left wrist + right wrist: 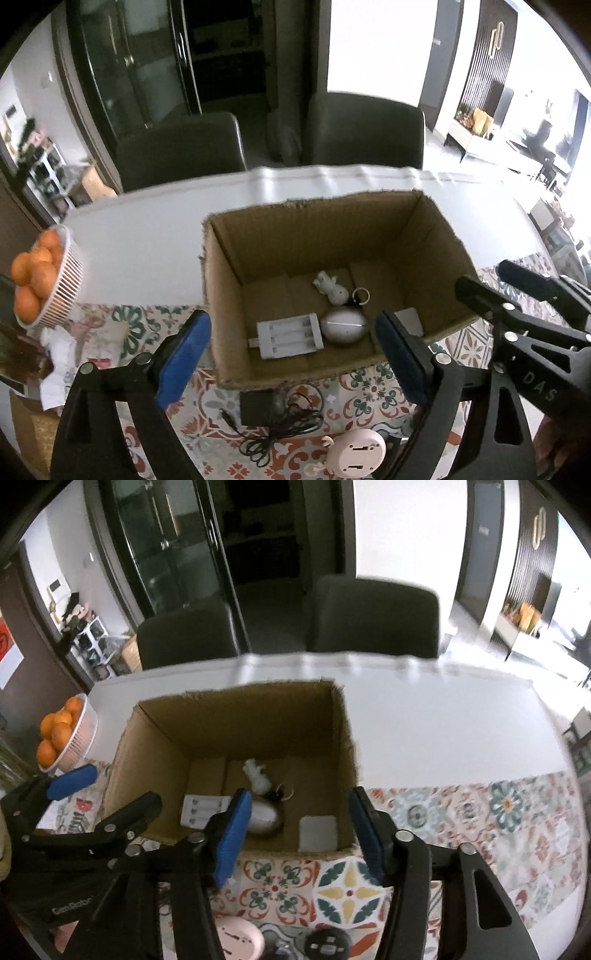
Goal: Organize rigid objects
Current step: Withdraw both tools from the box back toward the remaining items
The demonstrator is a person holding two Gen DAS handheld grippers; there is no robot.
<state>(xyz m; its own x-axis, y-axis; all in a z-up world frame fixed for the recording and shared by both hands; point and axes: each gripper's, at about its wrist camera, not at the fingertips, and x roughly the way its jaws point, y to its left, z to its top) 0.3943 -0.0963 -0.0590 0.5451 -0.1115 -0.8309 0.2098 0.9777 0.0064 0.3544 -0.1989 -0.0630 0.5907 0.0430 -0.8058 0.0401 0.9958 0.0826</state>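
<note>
The left hand-held gripper (293, 354) tilts steeply downward, its blue-padded jaws spread wide with nothing between the pads. Beside it, the right hand-held gripper (299, 836) tilts down alike, jaws parted less widely and gripping nothing.

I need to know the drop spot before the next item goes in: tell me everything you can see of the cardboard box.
The cardboard box is plain brown corrugated card, open at the top with no flaps showing and ragged cut rims. It stands upright on the patterned cloth, its far part on the white table. On its floor lie a white battery charger, a silvery egg-shaped case with a key ring, a small white figurine and a white flat card. Neither gripper touches it.
</note>
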